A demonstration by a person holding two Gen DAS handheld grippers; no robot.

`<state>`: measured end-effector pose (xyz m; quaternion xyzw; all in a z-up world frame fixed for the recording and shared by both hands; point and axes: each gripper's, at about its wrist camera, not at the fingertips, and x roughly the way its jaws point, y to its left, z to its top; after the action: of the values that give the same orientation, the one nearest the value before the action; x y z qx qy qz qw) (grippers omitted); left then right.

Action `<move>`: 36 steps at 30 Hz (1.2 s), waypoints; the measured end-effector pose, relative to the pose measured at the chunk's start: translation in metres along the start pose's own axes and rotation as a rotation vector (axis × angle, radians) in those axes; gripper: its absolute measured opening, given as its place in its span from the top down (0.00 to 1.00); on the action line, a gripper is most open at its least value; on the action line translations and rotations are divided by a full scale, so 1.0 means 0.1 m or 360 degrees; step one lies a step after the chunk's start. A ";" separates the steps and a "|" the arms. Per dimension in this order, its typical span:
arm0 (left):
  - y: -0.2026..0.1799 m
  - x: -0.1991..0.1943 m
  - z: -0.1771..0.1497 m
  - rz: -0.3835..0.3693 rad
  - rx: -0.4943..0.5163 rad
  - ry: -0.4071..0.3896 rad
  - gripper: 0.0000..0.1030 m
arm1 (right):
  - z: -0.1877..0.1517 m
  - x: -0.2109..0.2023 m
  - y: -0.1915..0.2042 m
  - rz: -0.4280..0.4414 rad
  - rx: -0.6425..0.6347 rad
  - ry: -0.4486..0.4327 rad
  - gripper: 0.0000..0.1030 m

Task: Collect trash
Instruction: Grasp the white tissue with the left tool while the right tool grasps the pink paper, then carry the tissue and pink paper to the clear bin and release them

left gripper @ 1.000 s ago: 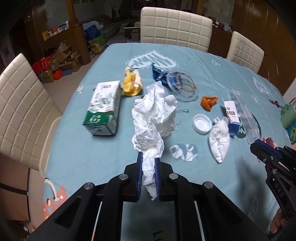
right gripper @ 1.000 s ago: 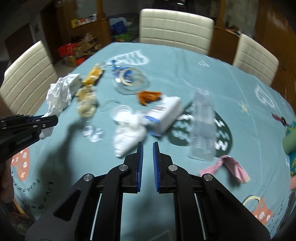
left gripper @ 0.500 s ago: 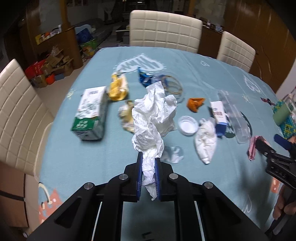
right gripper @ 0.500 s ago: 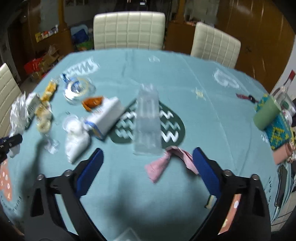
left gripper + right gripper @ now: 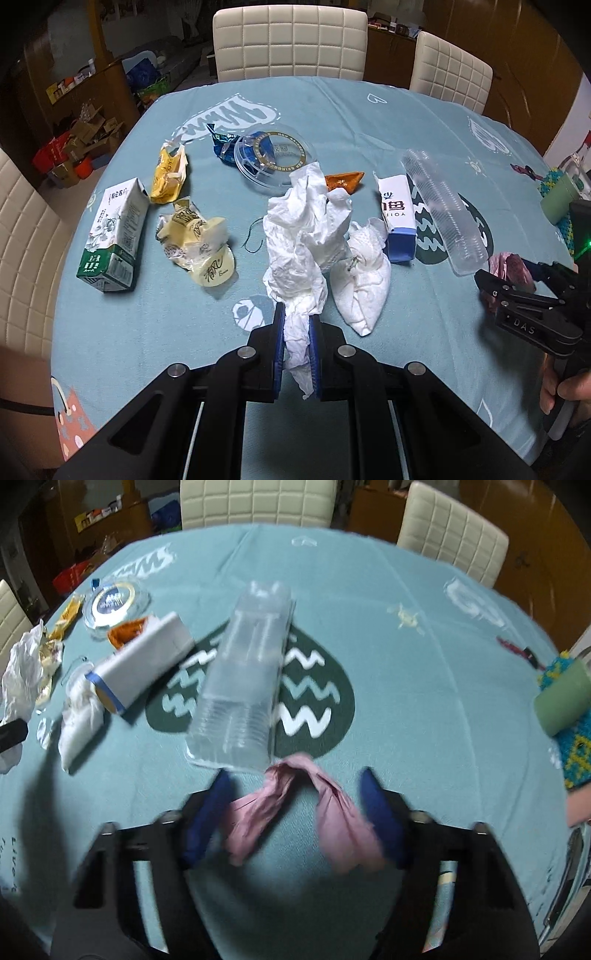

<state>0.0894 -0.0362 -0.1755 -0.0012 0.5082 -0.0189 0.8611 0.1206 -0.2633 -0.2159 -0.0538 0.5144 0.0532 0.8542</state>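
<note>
My left gripper [image 5: 297,314] is shut on a crumpled white tissue [image 5: 306,236] and holds it above the teal tablecloth [image 5: 147,325]. My right gripper [image 5: 295,781] hangs low over a crumpled pink paper [image 5: 258,812]. Its jaws are closing, with the paper lying between the blue pads [image 5: 207,812]. I see no pad pressing on the paper. The left wrist view has the right gripper [image 5: 509,273] at the far right beside the same pink paper [image 5: 508,264], with a hand on its handle.
On the cloth lie a milk carton [image 5: 110,236], yellow wrapper [image 5: 170,177], cream wrapper [image 5: 195,240], clear lid [image 5: 275,158], orange wrapper [image 5: 343,181], white wad [image 5: 364,273], blue-white carton [image 5: 397,218] and clear tray [image 5: 243,679]. A green cup [image 5: 561,701] stands far right.
The right gripper went from shut to wide open, then narrowed. It moved right and down until the pink paper lay between its jaws. The left gripper shifted sideways, still gripping the tissue.
</note>
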 end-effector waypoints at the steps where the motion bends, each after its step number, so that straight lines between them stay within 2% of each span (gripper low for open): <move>1: -0.01 0.01 0.00 0.0003 -0.0007 0.0006 0.89 | -0.01 -0.01 0.01 0.0011 -0.0005 -0.0006 0.49; 2: -0.01 0.02 0.01 0.0005 -0.0011 0.0010 0.89 | -0.01 -0.02 0.02 0.0014 -0.0011 -0.0011 0.56; 3: -0.01 0.02 0.01 0.0007 -0.0016 0.0014 0.89 | -0.02 -0.03 0.03 0.0038 -0.0010 -0.0006 0.69; 6: 0.00 0.02 0.01 0.0009 -0.0023 0.0013 0.89 | -0.06 -0.07 0.08 0.0112 0.0011 -0.0010 0.80; 10: 0.04 -0.05 0.00 0.0008 -0.0024 -0.0009 0.89 | -0.08 -0.18 0.21 0.0148 -0.0004 -0.0048 0.81; 18: 0.36 -0.29 -0.10 0.0029 -0.0055 -0.0070 0.89 | 0.01 -0.47 0.82 0.0264 -0.0120 -0.0118 0.81; 22: 0.69 -0.42 -0.17 0.0071 -0.0105 -0.0107 0.89 | 0.10 -0.57 1.25 0.0321 -0.0227 -0.0154 0.81; 36: 2.22 -0.74 -0.46 0.0289 -0.0445 -0.0163 0.89 | 0.51 -0.77 3.12 0.0582 -0.0673 -0.0243 0.81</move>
<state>0.0201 0.1893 -0.1376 -0.0759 0.4593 0.1297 0.8755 0.0832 0.0495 -0.1355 -0.1328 0.4271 0.3164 0.8365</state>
